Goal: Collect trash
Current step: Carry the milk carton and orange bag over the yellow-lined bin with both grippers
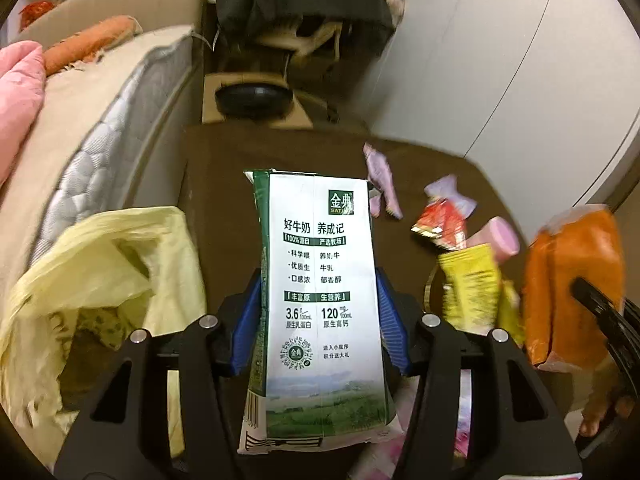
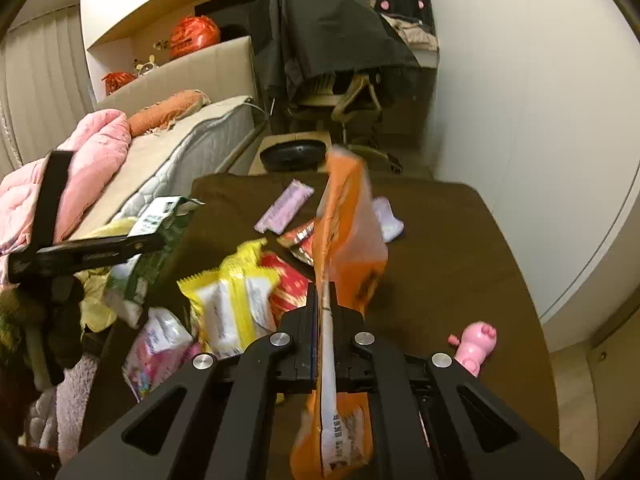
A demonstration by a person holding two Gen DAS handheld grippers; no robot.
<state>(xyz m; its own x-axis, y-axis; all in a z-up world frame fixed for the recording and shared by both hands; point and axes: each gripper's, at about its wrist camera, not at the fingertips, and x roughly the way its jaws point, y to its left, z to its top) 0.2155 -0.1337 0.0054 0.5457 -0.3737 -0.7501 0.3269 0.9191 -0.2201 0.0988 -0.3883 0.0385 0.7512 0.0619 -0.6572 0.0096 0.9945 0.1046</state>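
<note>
My left gripper (image 1: 320,300) is shut on a green and white milk carton (image 1: 320,300) and holds it above the brown table (image 1: 248,160). An open yellow trash bag (image 1: 100,280) hangs just left of it. My right gripper (image 2: 326,300) is shut on an orange snack bag (image 2: 348,232), pinched by its edge and lifted above the table (image 2: 460,260). The orange bag also shows in the left wrist view (image 1: 572,280). Loose on the table are a yellow wrapper (image 2: 232,300), a red wrapper (image 2: 288,284) and a purple wrapper (image 2: 284,206).
A pink pig toy (image 2: 476,344) lies at the table's right. A pink printed packet (image 2: 156,348) lies at the front left. A bed (image 2: 180,148) with a pink blanket (image 2: 92,152) runs along the left. A black round device (image 2: 294,154) and a draped chair (image 2: 344,80) stand beyond.
</note>
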